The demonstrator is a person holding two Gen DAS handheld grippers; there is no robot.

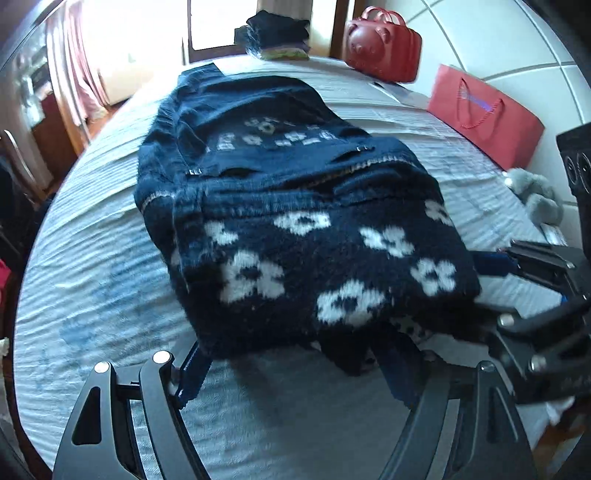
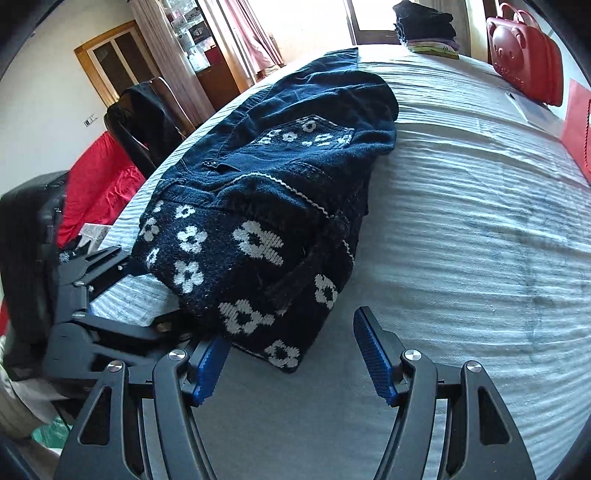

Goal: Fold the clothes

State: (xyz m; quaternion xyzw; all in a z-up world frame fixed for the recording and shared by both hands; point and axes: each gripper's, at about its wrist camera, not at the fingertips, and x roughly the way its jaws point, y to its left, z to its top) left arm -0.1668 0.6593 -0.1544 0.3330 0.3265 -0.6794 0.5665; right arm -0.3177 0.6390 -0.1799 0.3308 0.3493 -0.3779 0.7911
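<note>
**Folded sweater on the bed, both grippers at its near edge**

Left wrist view: the navy sweater with white flowers lies folded at the middle of the bed. The left gripper points at its near hem; its jaws stand wide, the hem between them, with no firm grip visible. The right gripper sits at 3 o'clock beside the sweater. A red bag and a clothes pile lie at 12 o'clock.

Right wrist view: the right gripper has its jaws open, the sweater's near corner between them, the pads not pressing it. The left gripper is at 9 o'clock against the sweater's edge.
</note>
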